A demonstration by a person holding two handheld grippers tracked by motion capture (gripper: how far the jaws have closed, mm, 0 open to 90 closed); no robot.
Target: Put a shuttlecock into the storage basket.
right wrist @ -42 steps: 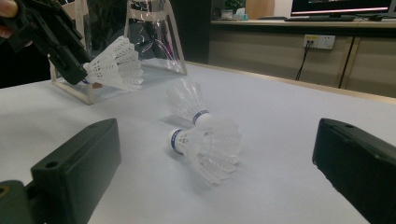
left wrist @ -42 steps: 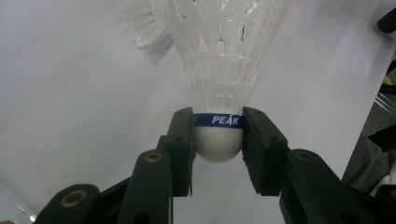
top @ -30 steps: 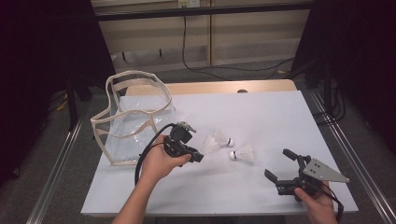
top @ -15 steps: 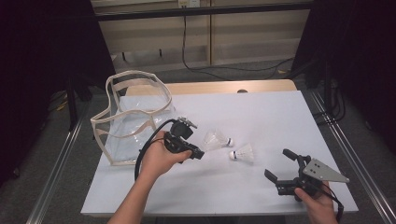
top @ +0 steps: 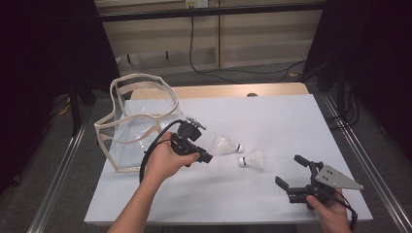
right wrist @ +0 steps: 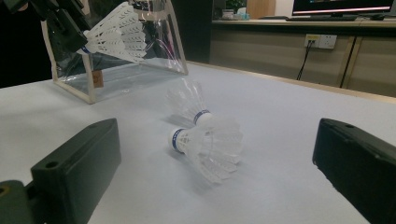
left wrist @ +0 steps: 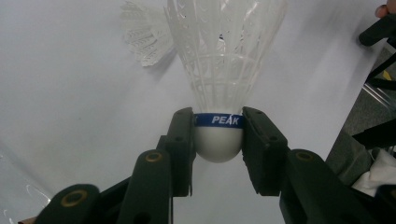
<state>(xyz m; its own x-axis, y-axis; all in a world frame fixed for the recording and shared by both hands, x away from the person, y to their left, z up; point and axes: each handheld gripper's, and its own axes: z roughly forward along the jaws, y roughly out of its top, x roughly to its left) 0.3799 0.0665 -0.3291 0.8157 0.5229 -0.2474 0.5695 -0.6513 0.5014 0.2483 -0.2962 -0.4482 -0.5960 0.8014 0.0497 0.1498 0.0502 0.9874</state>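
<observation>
Clear bag [top: 127, 145]: far left of the white table [top: 291, 121], standing w/ mouth open, cream trim round the edges. Sits just beside the L hand [top: 163, 162].

L claw [left wrist: 218, 127]: clamped tight! Both black pads press on the round white cork of the held shuttle [left wrist: 219, 56], right at its blue "PEAK" band. Feather skirt fans out away from the jaws.

Held shuttle, where: off the table, up in front of the bag's clear wall in the R gripper view [right wrist: 114, 35], skirt pointing away from the claw. In the high view the L hand & claw cover it, so can't pick it out there.

Far shuttle [top: 226, 144]: lying on its side on the table, just beside the L claw, cork end toward the R side.

Near shuttle [top: 252, 159]: also on its side, cork toward the L side, close to the far shuttle; can't tell if they touch. Seen from the R claw, their blue bands sit close together.

R claw [top: 287, 169]: jaws spread wide, nothing btwn them. Held low over the table's near R corner, grey plate on top, aimed at the two loose shuttles, well apart from both.
</observation>
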